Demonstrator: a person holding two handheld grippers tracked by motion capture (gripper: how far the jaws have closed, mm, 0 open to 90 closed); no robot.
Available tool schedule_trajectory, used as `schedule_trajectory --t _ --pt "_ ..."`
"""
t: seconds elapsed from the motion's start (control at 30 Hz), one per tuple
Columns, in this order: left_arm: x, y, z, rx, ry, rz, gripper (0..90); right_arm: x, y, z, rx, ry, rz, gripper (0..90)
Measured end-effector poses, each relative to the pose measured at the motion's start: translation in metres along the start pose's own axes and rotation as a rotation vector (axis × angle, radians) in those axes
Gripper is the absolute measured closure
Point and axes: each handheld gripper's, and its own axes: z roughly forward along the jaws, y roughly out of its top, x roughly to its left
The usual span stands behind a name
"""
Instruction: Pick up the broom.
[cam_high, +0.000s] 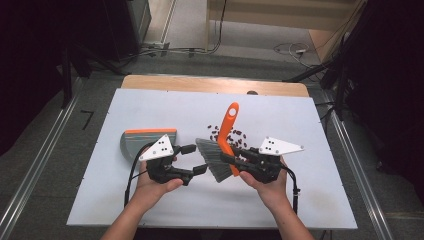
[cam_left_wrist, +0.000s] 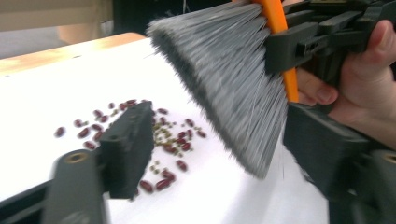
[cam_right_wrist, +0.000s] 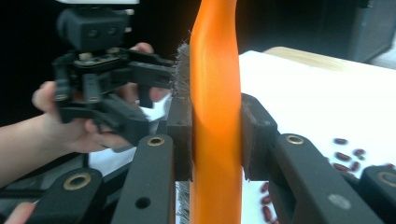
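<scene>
both forearms are coming in from the bottom edge of the high view, each hand carrying a gripper over the white desk (cam_high: 300, 200). right gripper (cam_high: 231, 159) is clamping the orange handle of the brush (cam_high: 226, 135); the right gripper view is showing its two black fingers (cam_right_wrist: 180, 140) pressing on either side of that handle, which is rising straight up between them. the brush is being held off the desk, handle pointing away toward the far edge, grey bristles (cam_high: 212, 159) fanning out on the left of the handle and hanging down toward the desk.

left gripper (cam_high: 195, 159) is sitting just to the left of those bristles, its fingers standing wide apart with nothing between them. the left gripper view is showing its own two black fingers (cam_left_wrist: 128, 149) spread, the bristles (cam_left_wrist: 229, 79) hanging in front of them, tilted, with the right gripper (cam_left_wrist: 322, 42) and a hand gripping the handle at upper right.

a scatter of dark red beans (cam_high: 227, 136), with some smaller greenish ones among them in the left gripper view (cam_left_wrist: 163, 140), is lying on the desk beyond the bristles and around the handle's line. a grey dustpan with an orange rim (cam_high: 145, 141) is resting flat on the desk just beyond the left hand (cam_high: 152, 187), well apart from the beans. beyond the white surface a strip of wooden tabletop (cam_high: 215, 85) is showing.
</scene>
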Motion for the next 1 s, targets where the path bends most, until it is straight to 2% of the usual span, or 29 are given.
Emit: schedule_trajectory --t 0.07,0.1,0.17,0.2,0.23,0.3,0.33,0.37,0.5,0.8,1.0 --pt "0.002 -0.001 -0.002 0.000 0.014 -0.008 17.1 -0.002 -0.001 -0.001 -0.002 -0.015 0.002 68.2" --pt "0.002 -0.002 -0.003 0.001 0.023 -0.013 12.0 -0.006 -0.002 -0.003 -0.006 -0.040 0.013 68.2" --pt "0.004 -0.003 -0.006 -0.002 0.029 -0.024 10.0 -0.008 -0.002 -0.004 -0.005 -0.048 0.020 68.1" --pt "0.004 -0.003 -0.008 -0.006 0.032 -0.022 8.3 -0.010 -0.003 -0.005 -0.005 -0.060 0.022 68.1" --pt "0.005 -0.003 -0.009 -0.005 0.043 -0.023 2.0 -0.014 -0.003 -0.007 -0.004 -0.080 0.034 68.1" --pt "0.006 -0.004 -0.012 -0.009 0.054 -0.022 0.0 -0.019 -0.005 -0.008 -0.005 -0.102 0.043 68.1" --pt "0.007 -0.005 -0.014 -0.010 0.063 -0.023 0.0 -0.019 -0.005 -0.008 -0.005 -0.102 0.043 68.1" --pt "0.008 -0.006 -0.016 -0.016 0.065 -0.025 0.0 -0.024 -0.005 -0.010 -0.003 -0.129 0.065 68.1" --pt "0.011 -0.008 -0.022 -0.022 0.077 -0.024 0.0 -0.030 -0.006 -0.015 0.002 -0.177 0.061 68.1" --pt "0.017 -0.011 -0.031 -0.034 0.106 -0.036 0.0 -0.048 -0.010 -0.029 -0.013 -0.226 0.100 68.1" --pt "0.019 -0.013 -0.034 -0.035 0.118 -0.036 0.0 -0.054 -0.011 -0.035 -0.012 -0.259 0.108 68.1"
